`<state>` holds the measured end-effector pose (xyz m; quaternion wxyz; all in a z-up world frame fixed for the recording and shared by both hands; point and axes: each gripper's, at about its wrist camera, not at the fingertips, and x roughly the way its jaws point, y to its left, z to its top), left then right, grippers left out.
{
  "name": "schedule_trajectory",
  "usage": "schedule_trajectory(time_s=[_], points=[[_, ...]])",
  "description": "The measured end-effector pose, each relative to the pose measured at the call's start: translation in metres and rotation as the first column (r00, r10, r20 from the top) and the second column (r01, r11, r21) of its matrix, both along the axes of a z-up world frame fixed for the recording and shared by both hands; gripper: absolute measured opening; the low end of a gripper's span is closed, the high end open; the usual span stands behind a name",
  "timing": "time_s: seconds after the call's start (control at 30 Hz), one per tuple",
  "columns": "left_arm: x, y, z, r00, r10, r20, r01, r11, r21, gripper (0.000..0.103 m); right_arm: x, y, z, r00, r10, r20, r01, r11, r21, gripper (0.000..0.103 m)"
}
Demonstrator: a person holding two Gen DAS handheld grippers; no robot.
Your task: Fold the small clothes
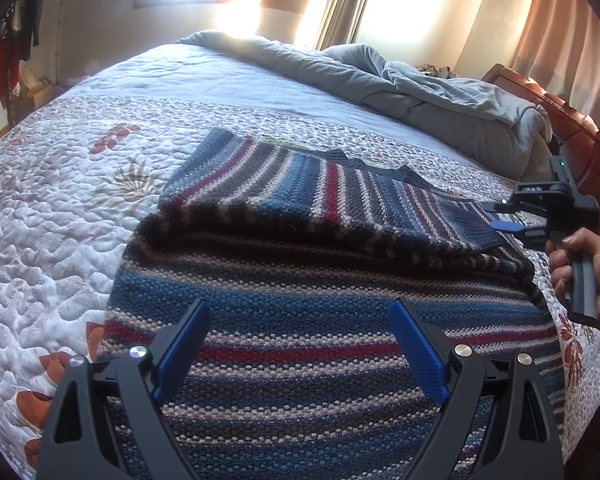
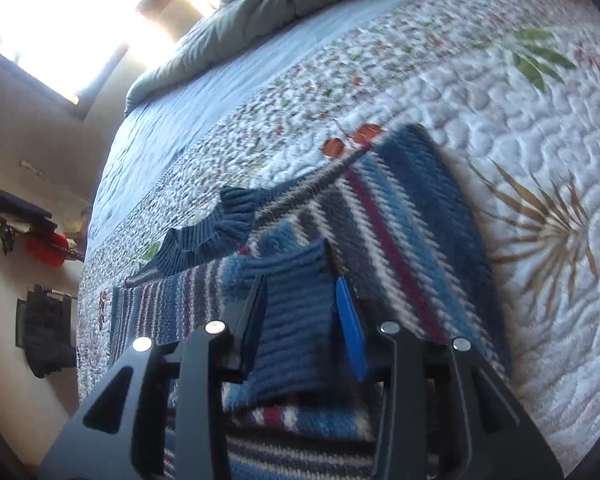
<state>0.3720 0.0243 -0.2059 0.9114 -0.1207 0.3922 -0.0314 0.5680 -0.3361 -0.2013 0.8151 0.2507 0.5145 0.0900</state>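
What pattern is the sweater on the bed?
The sweater has knitted stripes in blue, navy, dark red and off-white, with plain blue ribbed edging; clearest in the left wrist view.

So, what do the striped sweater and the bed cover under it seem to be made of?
The striped sweater looks like knitted yarn, perhaps wool or acrylic: coarse visible stitches, a matte fuzzy surface, and a ribbed cuff held in the right hand-held gripper. The bed cover appears to be quilted cotton-like fabric: puffy stitched swirls, matte, with printed leaves and flowers.
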Motion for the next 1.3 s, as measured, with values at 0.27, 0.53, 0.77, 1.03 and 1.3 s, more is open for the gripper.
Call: schedule_trajectory(time_s=[0.27,0.53,0.77,1.03,1.3], points=[[0.004,-0.002,-0.004,1.0,0.0,-0.013,0.0,1.0,0.014,0.091,0.007,0.018,-0.023,0.999,0.049,-0.006,-0.049,0.998,-0.025,0.029],[0.003,-0.007,-0.001,1.0,0.005,-0.005,-0.005,0.999,0.042,0.091,-0.029,0.001,0.002,0.999,0.048,0.022,-0.048,0.999,0.021,0.041],[-0.007,-0.02,0.014,1.0,-0.016,0.01,0.015,0.998,0.069,0.091,-0.116,-0.007,0.028,0.992,0.115,0.059,-0.117,0.993,0.025,0.052],[-0.065,0.023,0.034,0.995,-0.075,-0.066,0.063,0.984,-0.166,0.092,-0.249,-0.022,0.045,0.98,0.179,0.085,-0.18,0.984,0.001,0.076],[-0.178,0.103,0.014,0.973,-0.091,-0.214,-0.009,0.905,-0.425,0.092,-0.364,-0.064,0.031,0.984,0.172,0.046,-0.176,0.98,0.09,0.086]])
